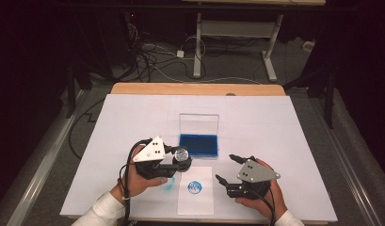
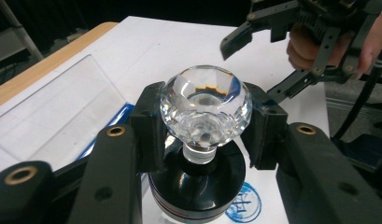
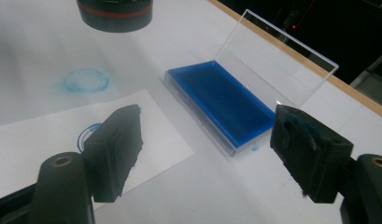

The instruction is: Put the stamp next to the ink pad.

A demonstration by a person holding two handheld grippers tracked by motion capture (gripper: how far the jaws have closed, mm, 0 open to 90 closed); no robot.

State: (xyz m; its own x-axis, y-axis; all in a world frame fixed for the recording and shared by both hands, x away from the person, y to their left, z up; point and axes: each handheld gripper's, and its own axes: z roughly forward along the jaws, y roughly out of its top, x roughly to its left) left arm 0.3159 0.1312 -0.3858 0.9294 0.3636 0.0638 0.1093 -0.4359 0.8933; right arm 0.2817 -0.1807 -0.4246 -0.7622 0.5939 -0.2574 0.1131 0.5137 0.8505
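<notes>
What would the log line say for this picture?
left gripper: shut on stamp, lifted | right gripper: open | ink pad: lid up | paper: blue print

My left gripper (image 1: 178, 162) holds stamp (image 2: 205, 108) above table (image 1: 284, 141); paper sheet (image 1: 195, 202) right of it, ink pad case (image 1: 198, 144) behind.

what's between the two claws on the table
In the high view, the white paper sheet with a round blue stamp print lies between the left claw, holding the stamp, and the right claw.
</notes>
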